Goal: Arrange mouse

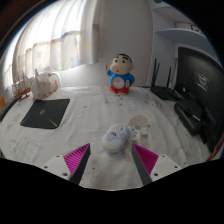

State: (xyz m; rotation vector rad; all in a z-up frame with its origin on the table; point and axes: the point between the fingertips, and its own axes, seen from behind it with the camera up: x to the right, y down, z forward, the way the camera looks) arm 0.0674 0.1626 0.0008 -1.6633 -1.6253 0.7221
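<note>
Gripper [112, 160] spread wide, low over the white table [70, 135], and the pale mouse [116, 140] sits just ahead between its fingers, untouched. Looks light, rigid, smooth-shelled, likely slippery: best pinched across its two long sides.

No text, label or number can be read anywhere.

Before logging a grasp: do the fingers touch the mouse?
Cannot tell. In the gripper view the mouse sits between the fingers, but no contact or gap shows plainly.
</note>
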